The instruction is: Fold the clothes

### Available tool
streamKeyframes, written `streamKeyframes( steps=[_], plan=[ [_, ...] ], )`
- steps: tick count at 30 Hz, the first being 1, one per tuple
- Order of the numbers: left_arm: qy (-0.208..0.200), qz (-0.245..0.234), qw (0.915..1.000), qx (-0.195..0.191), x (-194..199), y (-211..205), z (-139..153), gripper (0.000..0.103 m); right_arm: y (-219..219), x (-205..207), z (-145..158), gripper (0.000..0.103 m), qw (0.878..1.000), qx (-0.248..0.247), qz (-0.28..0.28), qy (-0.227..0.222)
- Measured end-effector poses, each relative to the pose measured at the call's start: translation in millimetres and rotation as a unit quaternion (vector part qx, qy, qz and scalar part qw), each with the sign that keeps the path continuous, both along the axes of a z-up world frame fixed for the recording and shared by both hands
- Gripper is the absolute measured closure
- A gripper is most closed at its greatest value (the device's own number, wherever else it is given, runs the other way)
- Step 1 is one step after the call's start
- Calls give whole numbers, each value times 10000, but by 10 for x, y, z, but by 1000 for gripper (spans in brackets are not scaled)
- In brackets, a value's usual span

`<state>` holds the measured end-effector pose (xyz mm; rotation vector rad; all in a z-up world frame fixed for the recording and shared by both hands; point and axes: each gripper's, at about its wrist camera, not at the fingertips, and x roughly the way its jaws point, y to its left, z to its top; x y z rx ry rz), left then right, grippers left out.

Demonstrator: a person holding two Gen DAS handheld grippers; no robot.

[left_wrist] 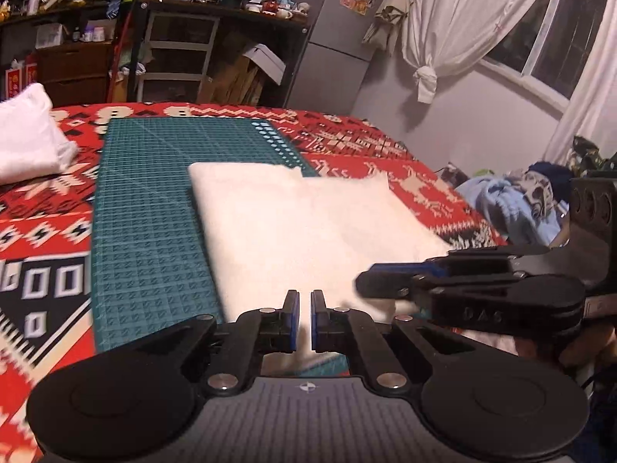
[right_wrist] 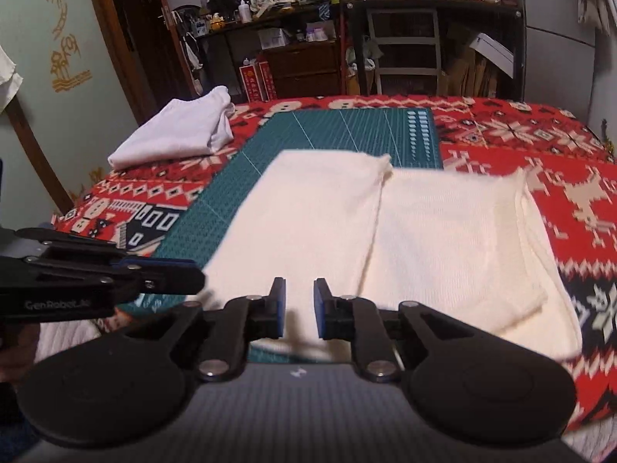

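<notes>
Garment (right_wrist: 347,231), cream, lies at 12 from both claws, half on green mat (left_wrist: 154,212), long axis 12-6. Left gripper (left_wrist: 305,308) and right gripper (right_wrist: 300,301) slightly spread, empty, I'd say equally near its hem.

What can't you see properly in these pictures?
- Near edge of the cream garment: hidden behind both grippers in both views.
- Whether the left gripper or right gripper pinches cloth: too blurred, though a narrow gap shows.
- Folded white garment: cut by the left view's edge.
</notes>
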<state>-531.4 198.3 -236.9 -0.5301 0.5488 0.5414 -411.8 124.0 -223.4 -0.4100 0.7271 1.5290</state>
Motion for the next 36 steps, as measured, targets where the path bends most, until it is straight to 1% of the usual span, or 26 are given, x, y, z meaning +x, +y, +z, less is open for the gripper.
streamKeyframes(
  steps=[2, 5, 6, 9, 11, 14, 17, 19, 21, 23, 25, 27, 29, 31, 32, 34, 36],
  plan=[
    [75, -16, 9999, -75, 101, 62, -77, 99, 112, -9, -5, 88, 10000, -23, 23, -41],
    [153, 16, 9998, -88, 143, 68, -198, 99, 243, -12, -113, 88, 9997, -210, -53, -73],
    [157, 27, 9998, -88, 137, 60, -224, 99, 247, -12, -165, 88, 9996, -274, -57, -72],
    [111, 80, 9997, -185, 82, 60, -207, 99, 132, -27, -239, 88, 9998, -154, 3, -158],
    [76, 118, 9996, -233, 56, 70, -181, 99, 95, -26, -222, 88, 9997, -177, 18, -169],
    [-2, 155, 9998, -145, 86, 131, -111, 99, 107, -5, -147, 88, 9999, -113, -37, -98],
    [-35, 210, 9997, -78, 143, 237, -79, 99, 233, -7, -49, 90, 9999, 89, -33, -95],
    [-41, 276, 9996, -70, 175, 324, -81, 99, 377, -19, -49, 90, 10000, 80, -5, -5],
    [-54, 367, 9992, -158, 181, 418, -126, 99, 520, -31, -51, 93, 9999, 69, 22, 82],
    [-117, 403, 9987, -304, 138, 470, -183, 101, 620, -59, -145, 96, 10000, -72, 32, 39],
    [-208, 420, 9979, -450, 84, 505, -236, 101, 607, -53, -220, 97, 10000, -25, 67, 27],
    [-307, 449, 9966, -611, 33, 543, -268, 101, 564, -32, -233, 99, 9998, -16, 173, -64],
    [-450, 493, 9949, -751, 1, 587, -214, 101, 546, 35, -205, 100, 9998, -103, 176, 30],
    [-571, 469, 9956, -573, 12, 642, -108, 98, 566, 102, -143, 99, 9998, -137, 63, 148],
    [-599, 459, 9958, -517, 33, 692, -69, 98, 599, 128, -106, 99, 9999, -69, 23, 148],
    [-624, 465, 9957, -498, 90, 819, -46, 98, 705, 179, -49, 99, 9998, 46, -57, 181],
    [-561, 478, 9959, -532, 151, 948, -85, 98, 847, 227, -11, 99, 9995, 138, -136, 240]
  ],
)
